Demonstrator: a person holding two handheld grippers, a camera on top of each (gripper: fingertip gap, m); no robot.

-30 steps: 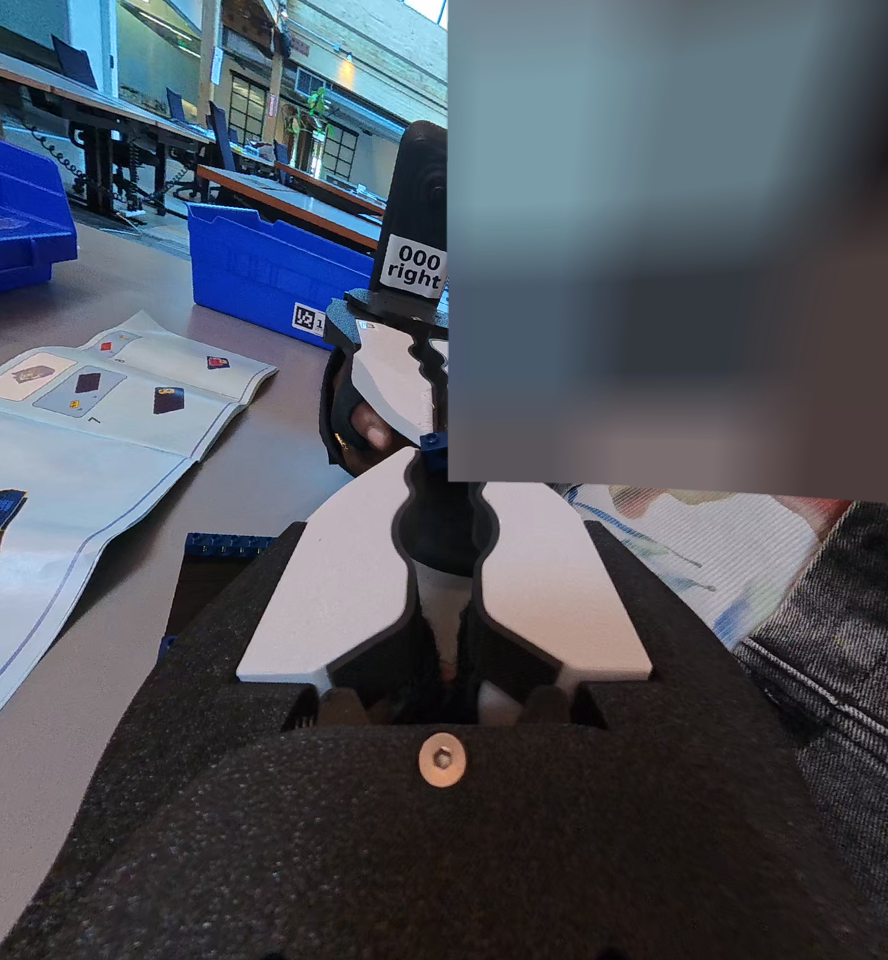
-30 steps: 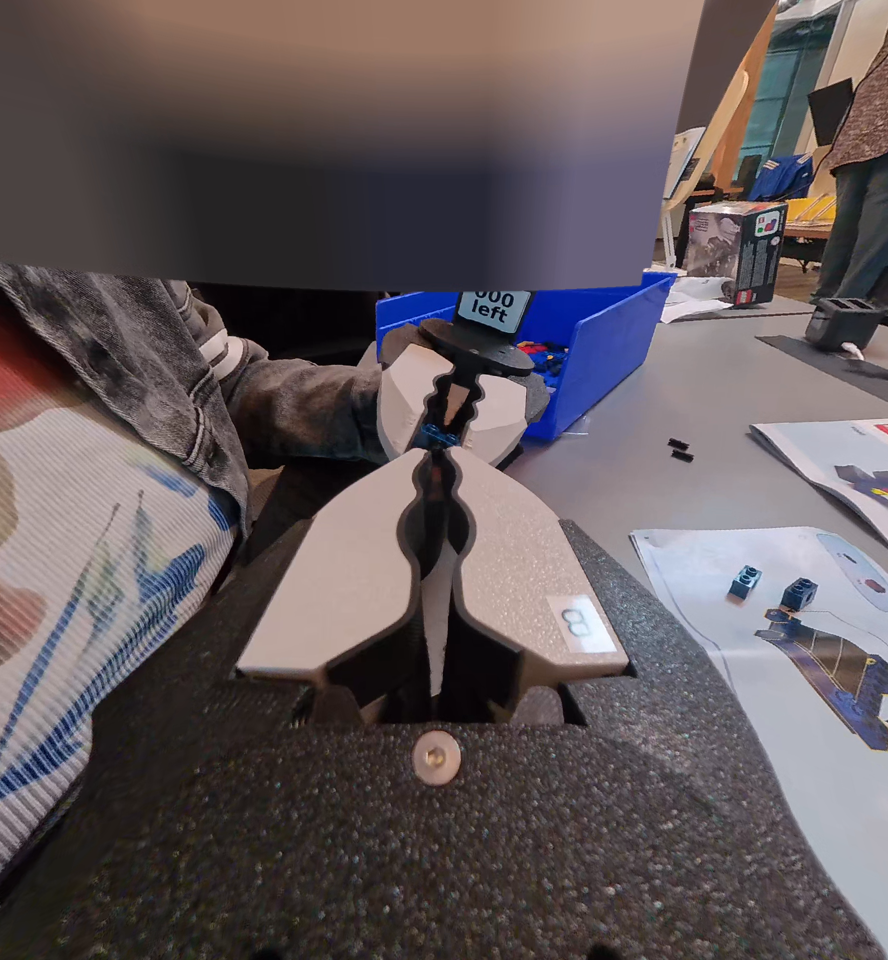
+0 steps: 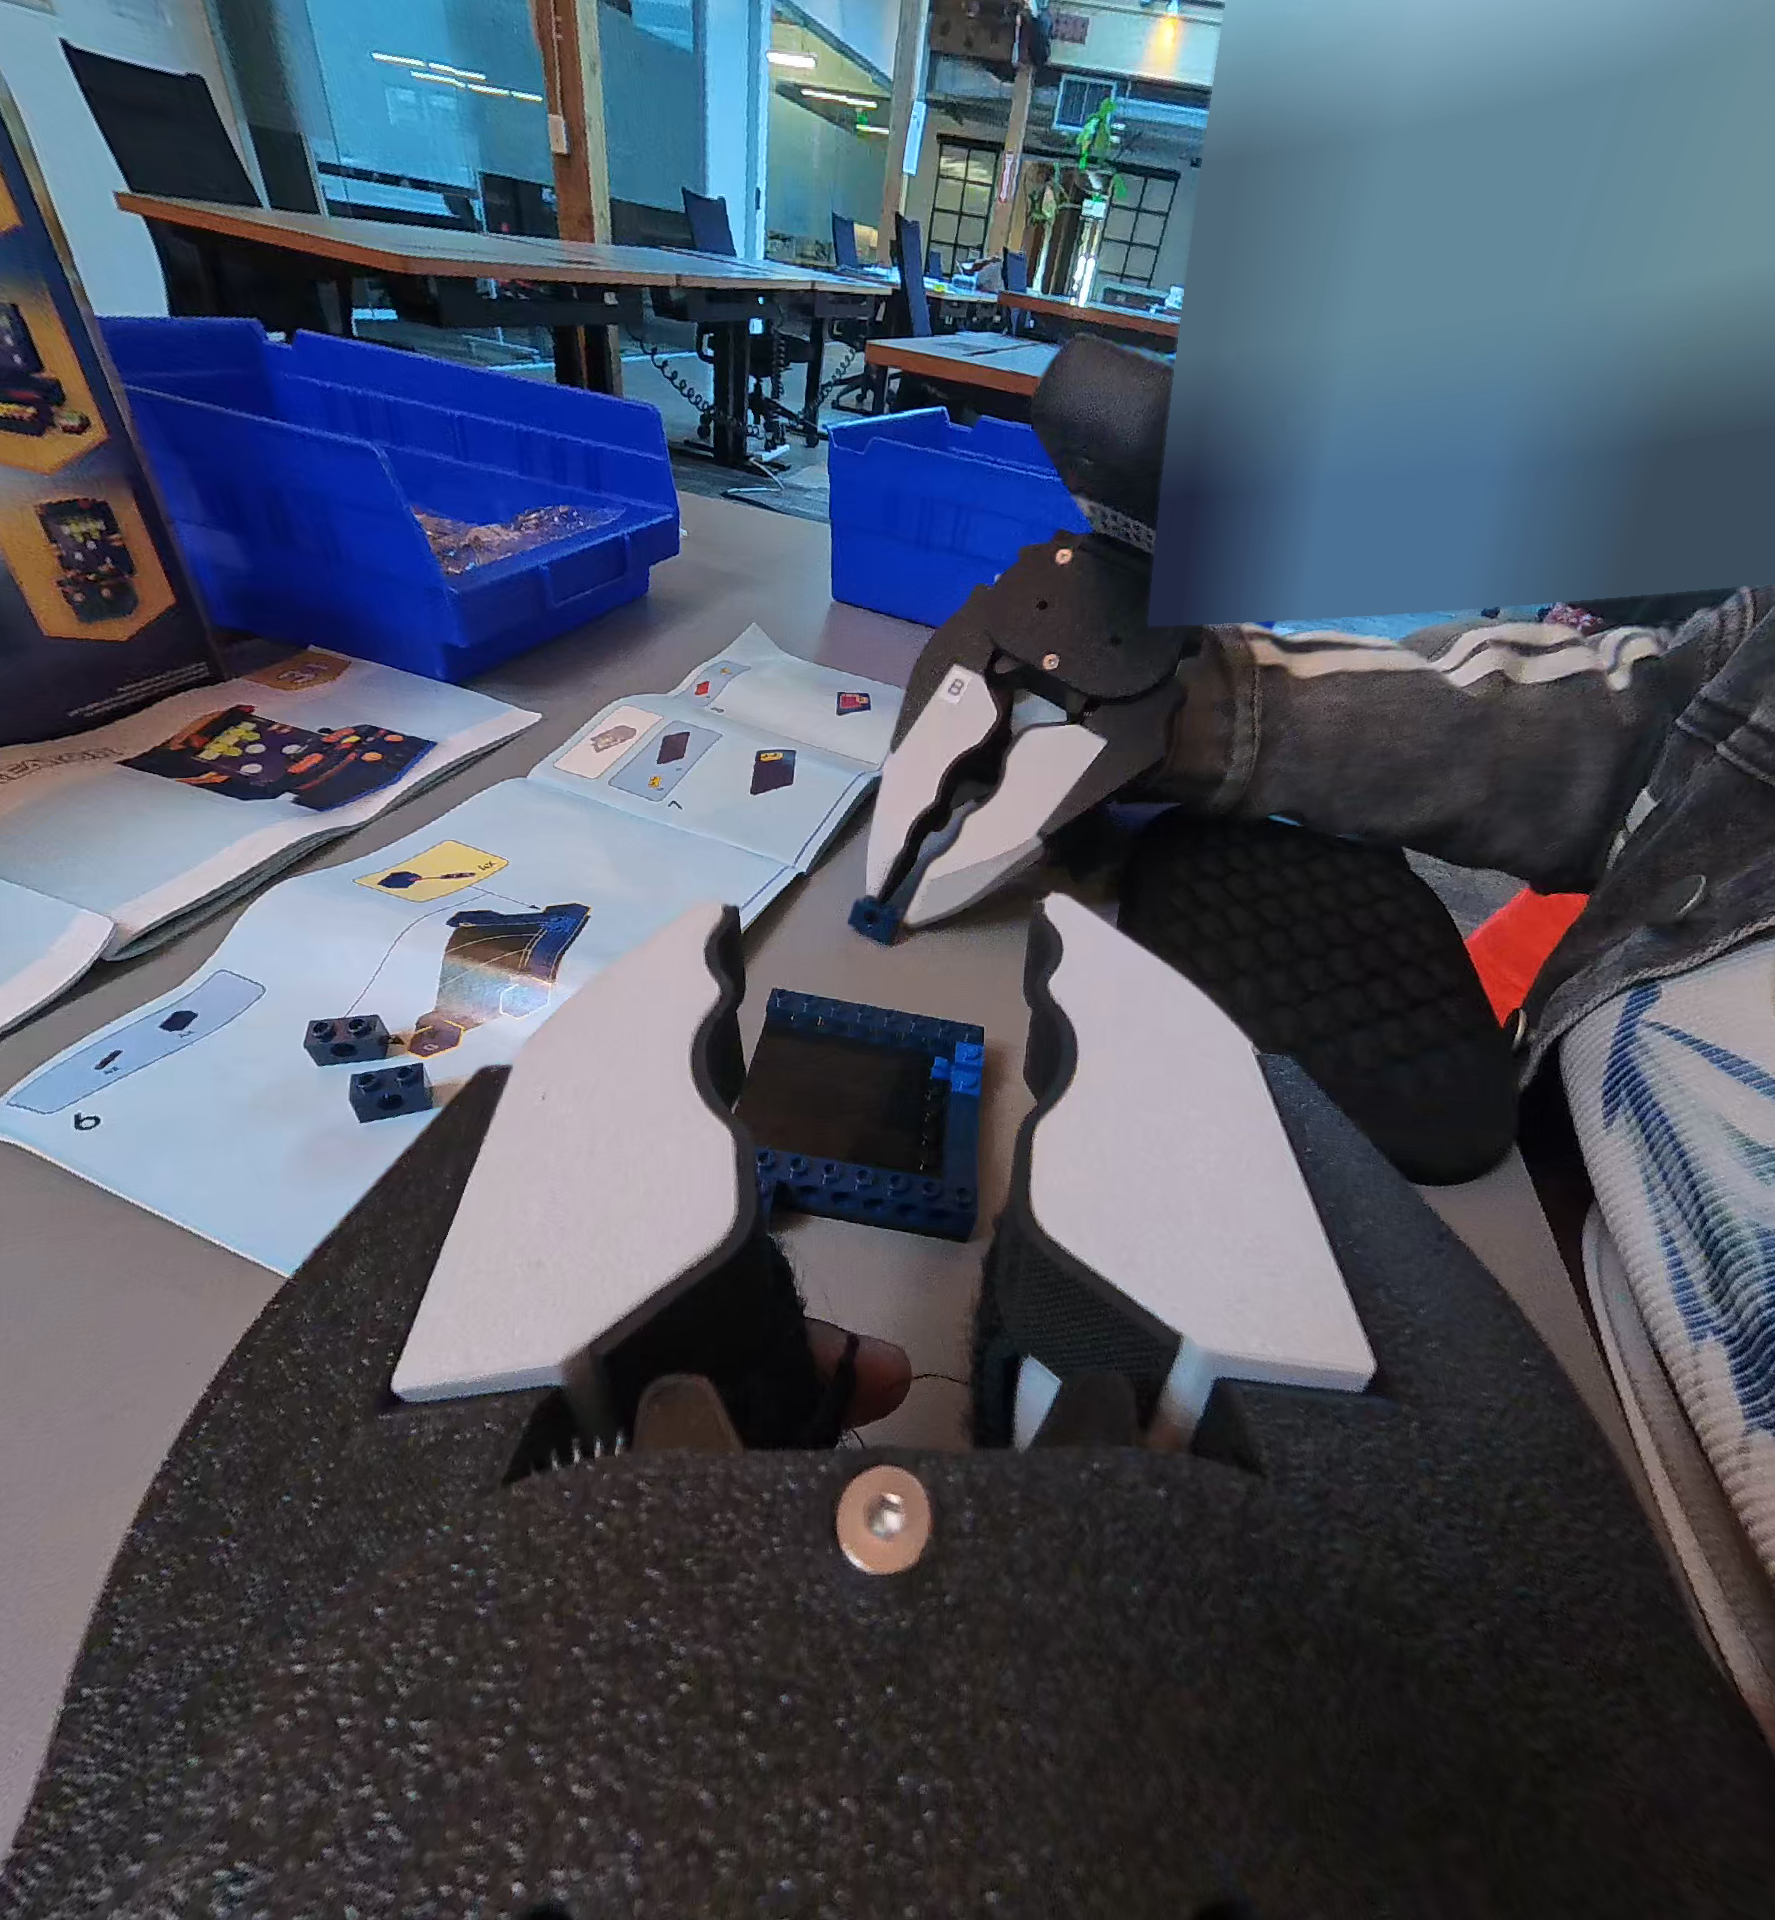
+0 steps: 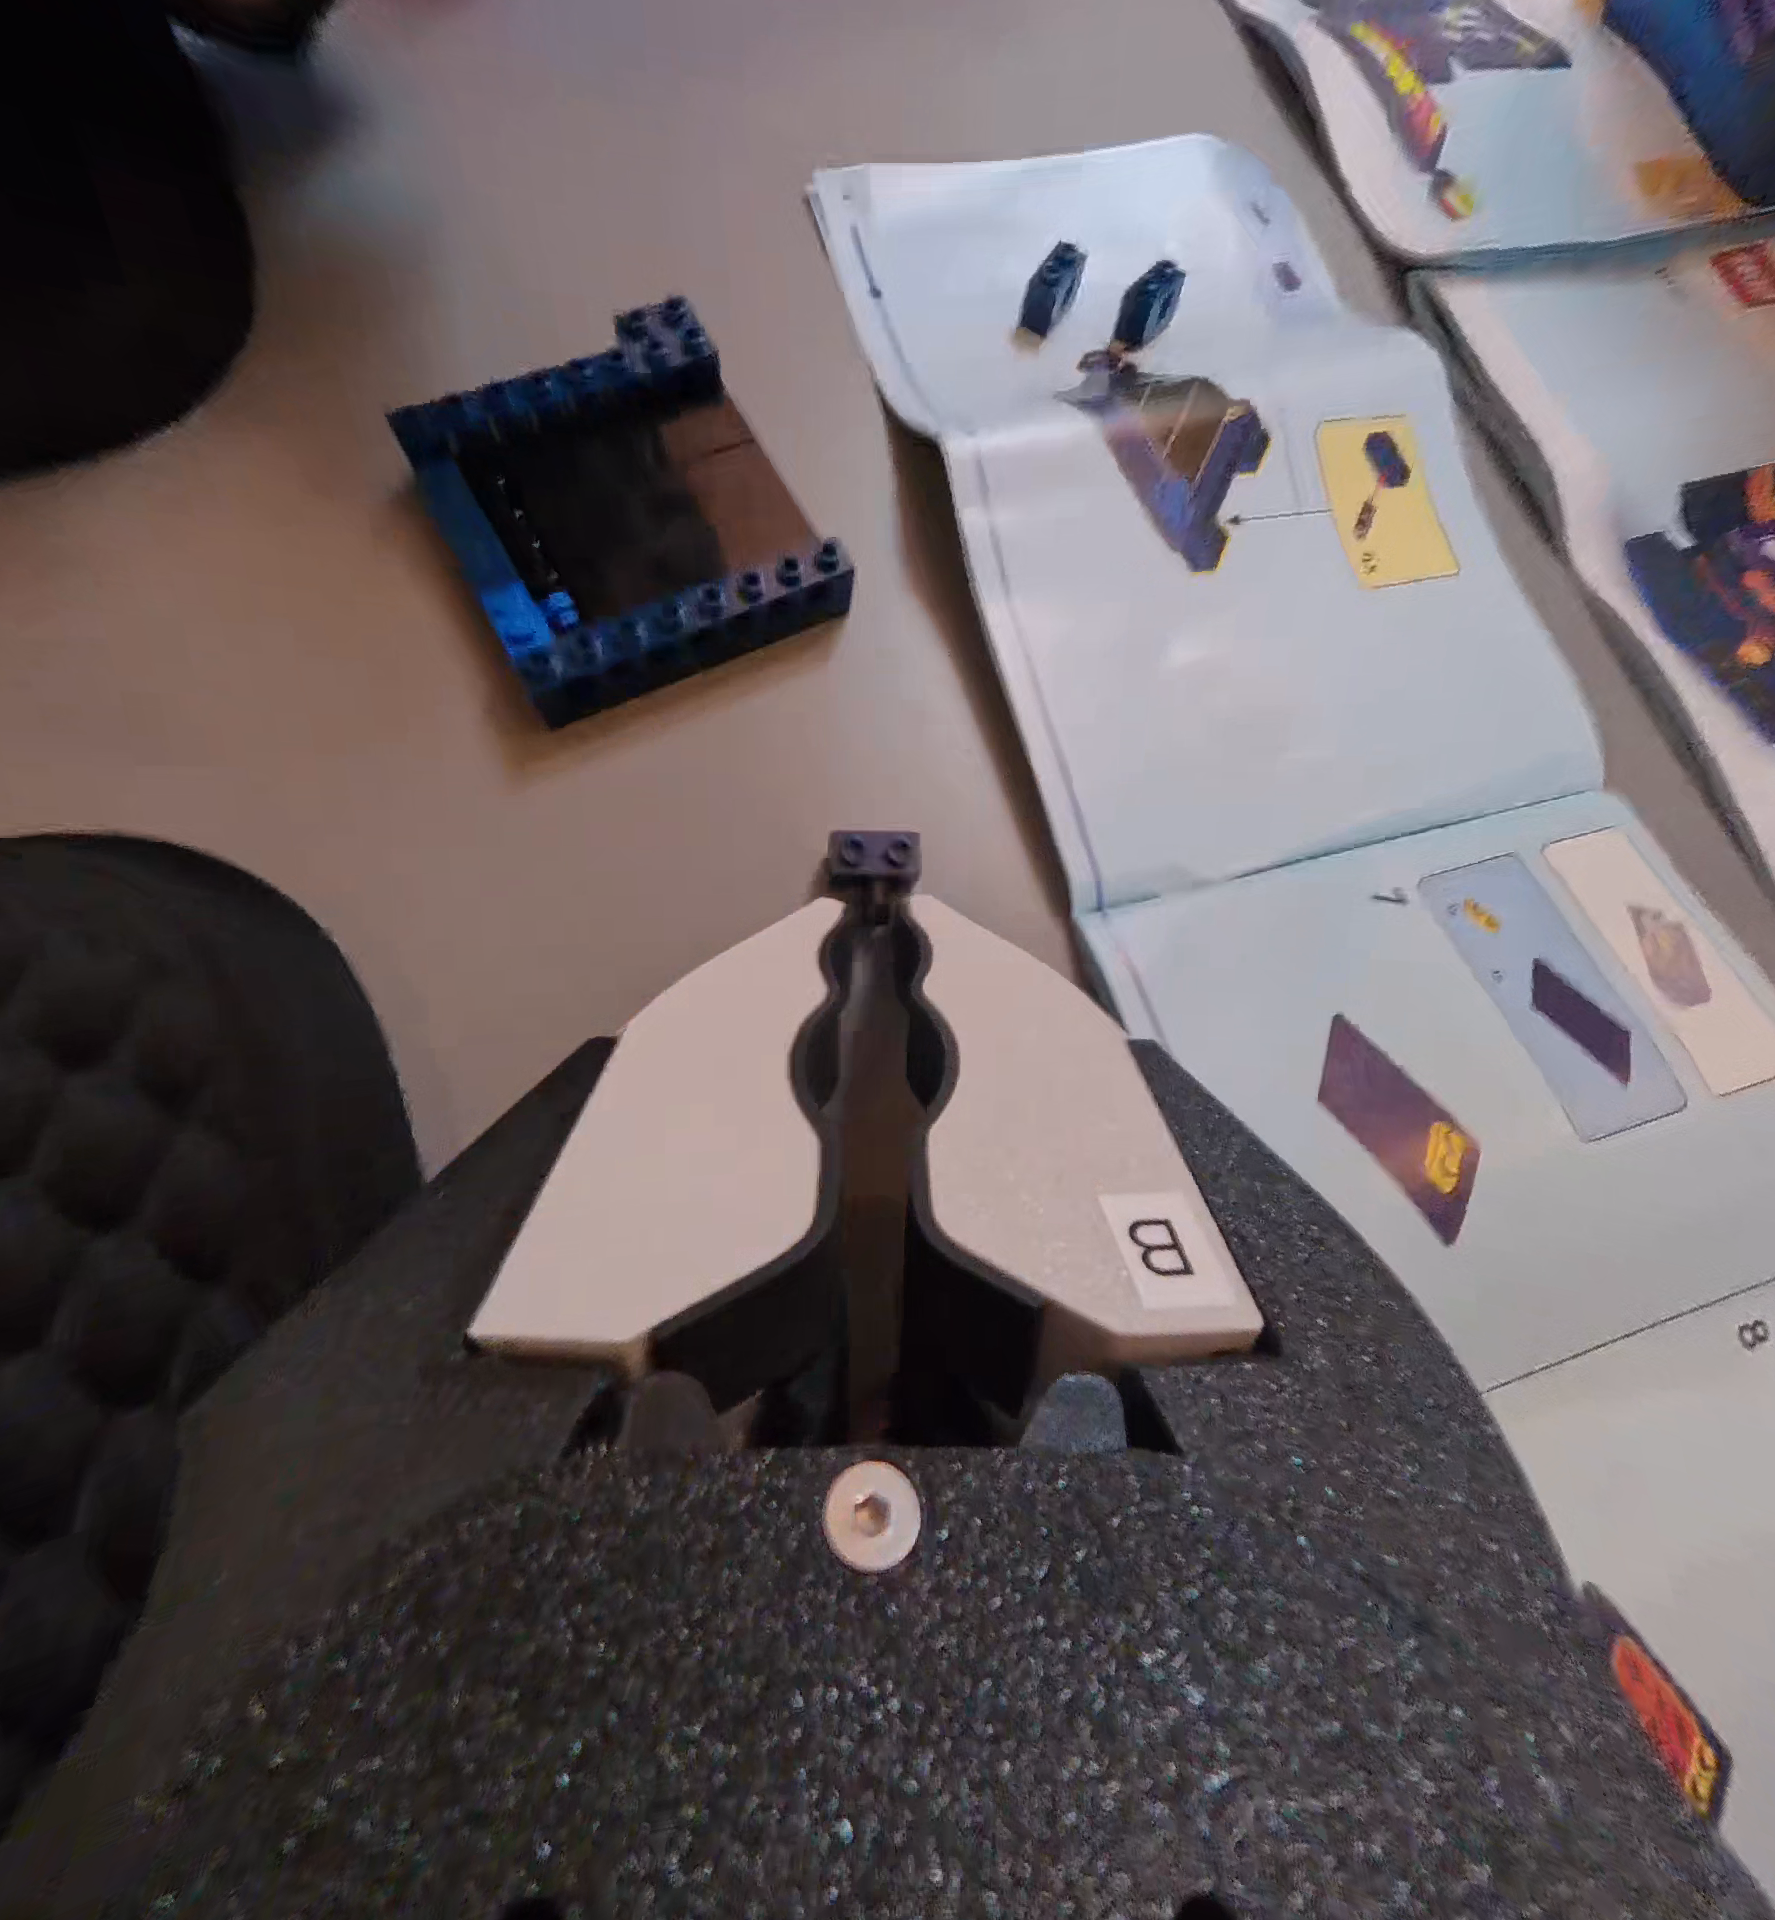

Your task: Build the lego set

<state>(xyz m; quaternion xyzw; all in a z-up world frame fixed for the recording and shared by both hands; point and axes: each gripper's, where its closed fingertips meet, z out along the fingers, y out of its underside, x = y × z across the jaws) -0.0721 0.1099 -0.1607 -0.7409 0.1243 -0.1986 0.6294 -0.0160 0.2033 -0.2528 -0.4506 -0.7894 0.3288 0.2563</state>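
over the table, left gripper gapes bare; right gripper pinches a small dark-blue brick.

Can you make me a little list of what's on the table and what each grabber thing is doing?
Left hand-held gripper: open, nothing in it, above the blue brick frame
Right hand-held gripper: shut on a small dark blue brick at its tips, low over the table
Loose bricks: two dark bricks lying on the open instruction booklet
Behind: blue bins and a toy box
Near the right gripper: a black bumpy pad
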